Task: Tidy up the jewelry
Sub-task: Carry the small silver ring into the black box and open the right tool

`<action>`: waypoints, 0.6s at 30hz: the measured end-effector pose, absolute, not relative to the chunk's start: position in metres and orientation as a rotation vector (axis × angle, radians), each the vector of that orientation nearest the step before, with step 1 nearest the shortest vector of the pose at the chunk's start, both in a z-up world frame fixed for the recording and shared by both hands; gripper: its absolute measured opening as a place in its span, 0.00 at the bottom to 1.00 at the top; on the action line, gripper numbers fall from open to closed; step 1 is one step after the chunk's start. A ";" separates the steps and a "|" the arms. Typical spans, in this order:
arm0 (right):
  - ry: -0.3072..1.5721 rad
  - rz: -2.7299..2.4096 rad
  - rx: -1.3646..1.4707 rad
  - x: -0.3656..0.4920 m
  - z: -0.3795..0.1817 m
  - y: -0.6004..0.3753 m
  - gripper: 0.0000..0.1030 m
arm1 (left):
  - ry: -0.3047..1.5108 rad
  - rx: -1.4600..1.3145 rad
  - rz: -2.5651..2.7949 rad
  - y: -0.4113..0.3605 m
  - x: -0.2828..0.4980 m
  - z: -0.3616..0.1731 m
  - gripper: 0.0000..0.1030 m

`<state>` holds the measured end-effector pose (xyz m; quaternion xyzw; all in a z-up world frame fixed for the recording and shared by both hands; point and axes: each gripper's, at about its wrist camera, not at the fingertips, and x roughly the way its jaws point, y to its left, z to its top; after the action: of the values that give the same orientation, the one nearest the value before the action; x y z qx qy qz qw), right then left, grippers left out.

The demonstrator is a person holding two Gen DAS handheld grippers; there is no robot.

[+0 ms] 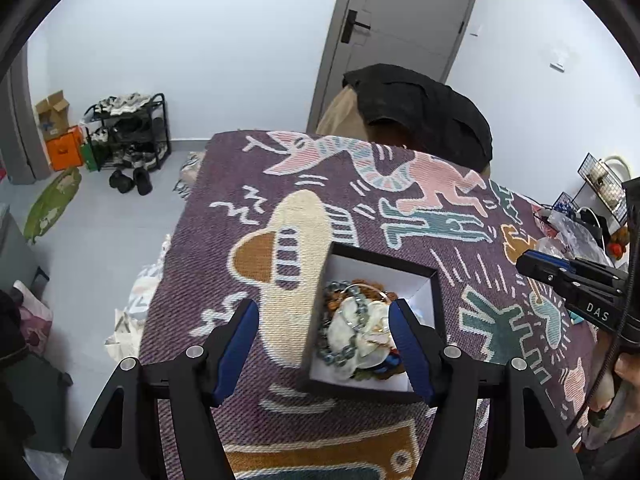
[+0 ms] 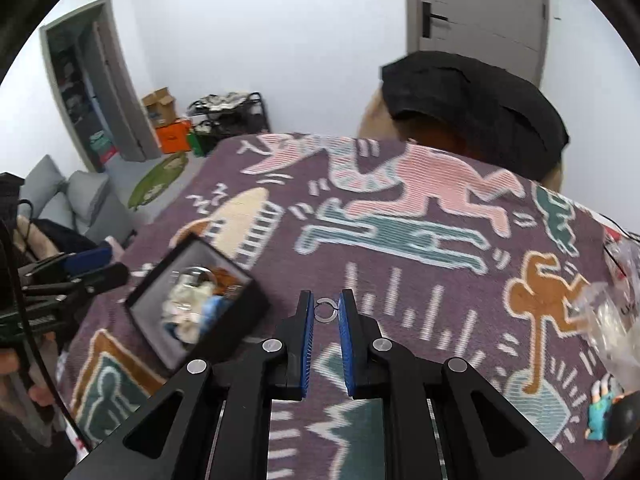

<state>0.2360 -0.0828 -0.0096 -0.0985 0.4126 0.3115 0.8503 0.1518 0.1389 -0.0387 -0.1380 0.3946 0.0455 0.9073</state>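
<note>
A black box with a white lining (image 1: 420,286) sits on the patterned purple cloth (image 1: 248,264) and holds a heap of jewelry (image 1: 358,326): bead bracelets, shell pieces, a chain. My left gripper (image 1: 322,334) is open, its fingers straddling the box's near left wall. My right gripper (image 2: 324,310) is shut on a small silver open ring (image 2: 325,310), held above the cloth to the right of the box (image 2: 240,322). The right gripper also shows at the right edge of the left wrist view (image 1: 532,266).
A clear plastic bag (image 2: 612,320) and a small teal figure (image 2: 604,416) lie at the cloth's right edge. A chair with a black garment (image 1: 424,108) stands behind the table. A shoe rack (image 1: 128,132) and boxes (image 1: 56,132) are by the far wall.
</note>
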 end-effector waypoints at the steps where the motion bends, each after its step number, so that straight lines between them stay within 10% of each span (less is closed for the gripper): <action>1: 0.867 0.663 -0.212 0.234 -0.009 -0.079 0.13 | 0.813 -0.287 0.096 0.141 0.150 -0.039 0.66; 18: 0.900 0.791 -0.296 0.204 -0.018 0.013 0.14 | 0.767 -0.322 0.146 0.172 0.126 -0.038 0.80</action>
<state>0.2042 0.0127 -0.0175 -0.1386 0.4218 0.3709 0.8156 0.1259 0.1718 -0.0376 -0.1565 0.3722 0.0708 0.9121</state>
